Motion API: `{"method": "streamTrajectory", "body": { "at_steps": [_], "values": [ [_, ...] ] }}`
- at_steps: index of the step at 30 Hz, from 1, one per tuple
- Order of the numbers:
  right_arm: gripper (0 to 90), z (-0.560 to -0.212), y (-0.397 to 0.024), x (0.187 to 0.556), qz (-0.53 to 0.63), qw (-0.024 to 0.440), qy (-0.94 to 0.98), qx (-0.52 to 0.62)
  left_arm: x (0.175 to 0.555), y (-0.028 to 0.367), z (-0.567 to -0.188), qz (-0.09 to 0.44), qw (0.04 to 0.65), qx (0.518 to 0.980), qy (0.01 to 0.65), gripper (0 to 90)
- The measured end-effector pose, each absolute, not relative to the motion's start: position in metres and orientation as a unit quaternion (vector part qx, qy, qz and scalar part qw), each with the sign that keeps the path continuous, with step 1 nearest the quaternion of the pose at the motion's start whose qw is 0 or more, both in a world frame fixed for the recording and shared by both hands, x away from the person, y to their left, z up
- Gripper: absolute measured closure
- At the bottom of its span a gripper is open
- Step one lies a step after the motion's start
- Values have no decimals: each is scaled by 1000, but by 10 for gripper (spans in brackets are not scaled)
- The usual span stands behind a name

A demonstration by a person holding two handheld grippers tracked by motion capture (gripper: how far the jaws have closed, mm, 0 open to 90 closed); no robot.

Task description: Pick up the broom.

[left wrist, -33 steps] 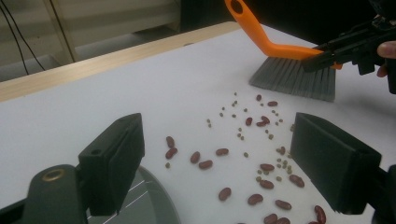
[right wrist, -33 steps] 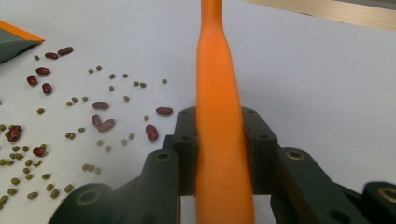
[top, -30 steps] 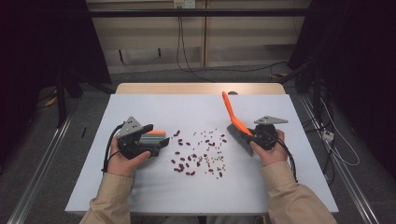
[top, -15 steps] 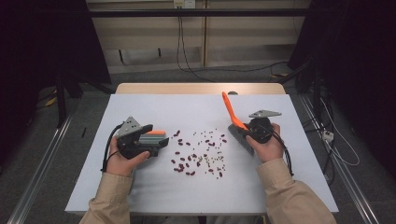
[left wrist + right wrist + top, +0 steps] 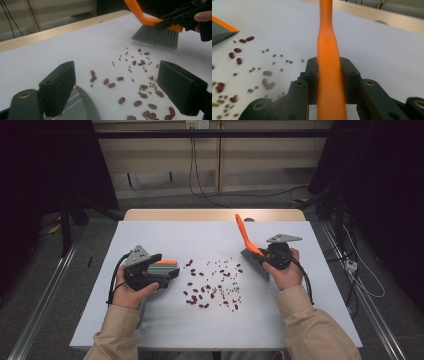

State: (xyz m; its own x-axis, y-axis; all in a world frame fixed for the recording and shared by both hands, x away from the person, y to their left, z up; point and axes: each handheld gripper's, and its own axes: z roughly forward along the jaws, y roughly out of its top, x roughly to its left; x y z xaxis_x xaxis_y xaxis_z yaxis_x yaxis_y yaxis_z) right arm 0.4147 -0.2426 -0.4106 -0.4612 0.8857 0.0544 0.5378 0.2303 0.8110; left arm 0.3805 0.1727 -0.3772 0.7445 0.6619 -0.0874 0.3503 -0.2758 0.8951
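My right gripper (image 5: pixel 261 259) has its fingers (image 5: pixel 312 75) clamped tight on the orange handle of the brush (image 5: pixel 246 240), one pad on either side of it. In the right gripper view the handle runs straight up between them. In the high view the handle slants up and away toward the far edge, and the grey bristles (image 5: pixel 156 37) sit low at the right edge of the spill, just above or barely on the surface (image 5: pixel 165 235); I cannot tell which.

My left gripper (image 5: pixel 167 272) has its fingers (image 5: pixel 58 87) standing wide, and they have just been opening a little further. Nothing is pinched between the pads: in the left gripper view I look through the gap at bare surface and beans. The grey dustpan (image 5: pixel 161 269) with its orange rim lies at that gripper, its lip showing under the left finger, but I cannot tell whether anything grips it.

Between the two grippers lies the scatter of beans (image 5: pixel 212 287): dark red kidney-shaped ones mixed with small green ones, spread loosely over the middle of the white surface. The dustpan mouth faces them from the left, the brush stands at their right.
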Motion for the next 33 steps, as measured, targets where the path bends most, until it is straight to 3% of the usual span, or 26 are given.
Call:
{"method": "streamTrajectory", "body": {
  "at_steps": [15,33],
  "values": [
    [716,-412,-228,441,410,220,773,432,378,194,-391,150,496,788,333,109],
    [716,-424,-197,449,372,257,804,386,370,211,-400,147,503,785,331,63]
  ]
}}
